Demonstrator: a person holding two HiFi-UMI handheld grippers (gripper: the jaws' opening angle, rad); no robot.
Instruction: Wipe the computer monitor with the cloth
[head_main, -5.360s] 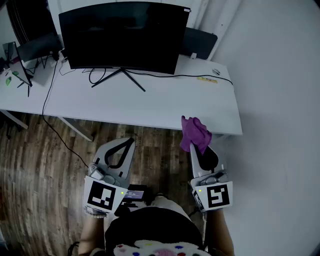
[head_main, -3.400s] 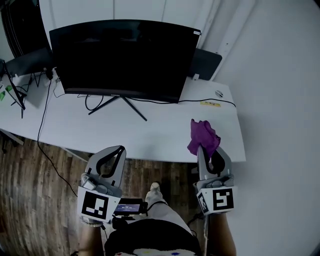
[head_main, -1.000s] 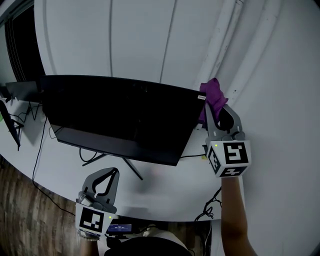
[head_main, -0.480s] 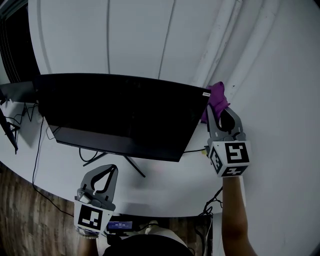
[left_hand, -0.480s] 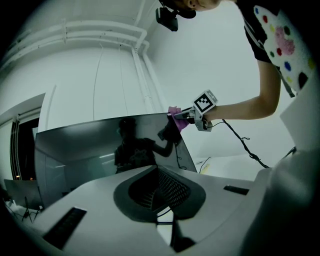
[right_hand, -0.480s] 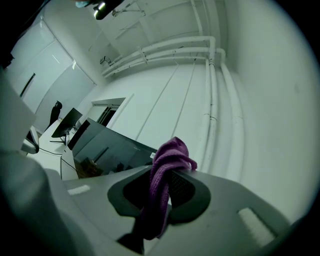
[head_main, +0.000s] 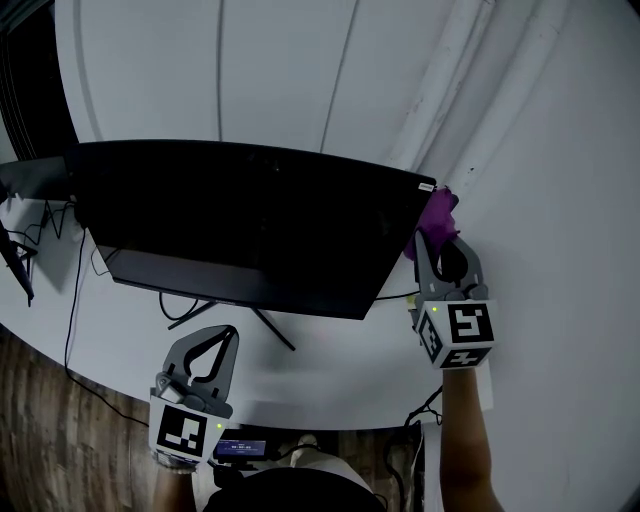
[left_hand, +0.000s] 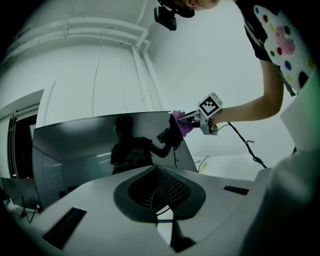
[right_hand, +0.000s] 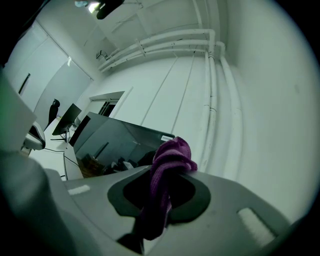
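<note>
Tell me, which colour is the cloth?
Purple; the cloth shows best in the right gripper view.

White desk with standing monitor

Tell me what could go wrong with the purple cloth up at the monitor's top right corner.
Pushing at that high corner could rock the monitor on its thin stand. The cloth is bunched narrowly in the right tongs, so their hard tips might scrape the screen.
</note>
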